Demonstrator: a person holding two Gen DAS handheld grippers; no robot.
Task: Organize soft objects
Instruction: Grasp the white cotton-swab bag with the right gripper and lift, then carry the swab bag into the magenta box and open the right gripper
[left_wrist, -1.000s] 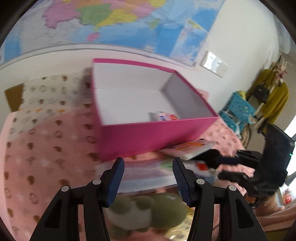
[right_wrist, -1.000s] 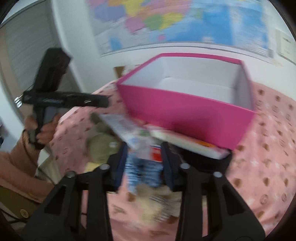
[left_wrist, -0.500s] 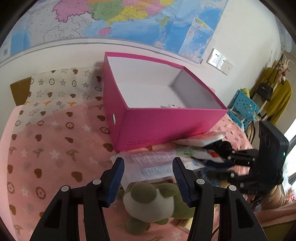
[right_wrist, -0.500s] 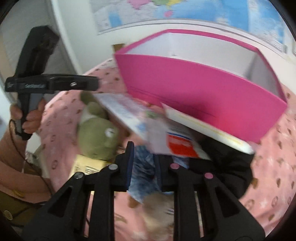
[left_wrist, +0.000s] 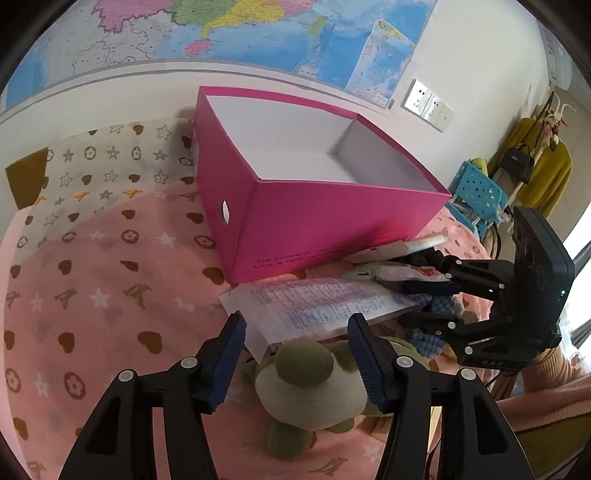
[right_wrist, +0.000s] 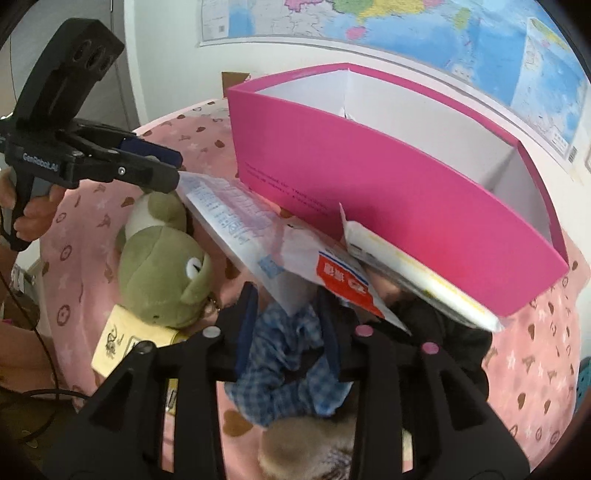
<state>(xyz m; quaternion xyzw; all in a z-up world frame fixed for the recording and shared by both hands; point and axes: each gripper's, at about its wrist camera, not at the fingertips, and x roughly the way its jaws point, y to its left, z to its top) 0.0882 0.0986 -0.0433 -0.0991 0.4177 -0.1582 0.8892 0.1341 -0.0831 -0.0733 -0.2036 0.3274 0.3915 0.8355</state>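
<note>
A pink box (left_wrist: 332, 210) with a white inside stands open on the pink patterned bed; it also shows in the right wrist view (right_wrist: 388, 192). A green plush frog (left_wrist: 310, 384) lies in front of it, just beyond my open left gripper (left_wrist: 295, 354), also visible in the right wrist view (right_wrist: 159, 266). My right gripper (right_wrist: 288, 328) is shut on a blue checked cloth of a tan plush toy (right_wrist: 288, 365). White plastic packets (right_wrist: 251, 229) lean over it against the box.
A yellow card (right_wrist: 122, 343) lies under the frog. A black soft item (right_wrist: 443, 332) sits under the packets. Blue crate (left_wrist: 476, 195) and hanging clothes stand at the right. A map covers the wall behind.
The left gripper has pulled back and turned right, so the box looks further off. The right gripper has closed on the blue checked cloth.
</note>
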